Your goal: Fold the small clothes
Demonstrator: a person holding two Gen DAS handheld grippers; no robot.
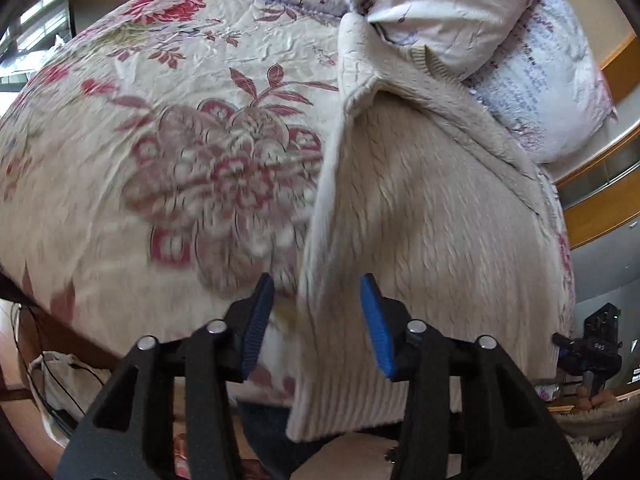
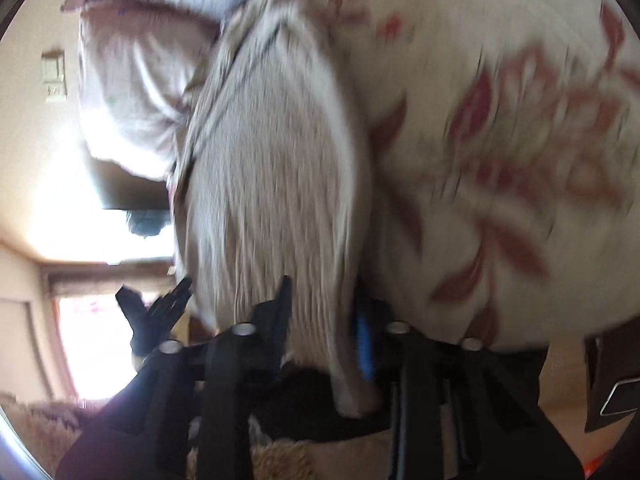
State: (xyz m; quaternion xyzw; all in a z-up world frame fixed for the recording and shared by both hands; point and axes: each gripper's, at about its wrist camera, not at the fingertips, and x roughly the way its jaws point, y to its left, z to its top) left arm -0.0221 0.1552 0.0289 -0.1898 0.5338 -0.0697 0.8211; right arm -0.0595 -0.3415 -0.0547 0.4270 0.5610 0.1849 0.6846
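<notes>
Sweater partly folded on the bed, hem edge between my fingers.

The cream cable-knit sweater [image 1: 420, 208] lies ahead of my left gripper [image 1: 318, 324] on the floral bedspread [image 1: 180, 128], its ribbed hem hanging over the bed edge just under the blue pads [image 1: 376, 328]. The jaws stand wide, straddling the sweater's left edge without pinching it. One long side already looks turned in, with a flap creased toward the pillows [image 1: 440, 8] far ahead, so I judge the first fold done and the rest not yet made. My right gripper [image 2: 324, 316] shows knit running between its fingers at the hem; heavy blur means I cannot tell whether it clamps. My left gripper's silhouette sits off to its left.
</notes>
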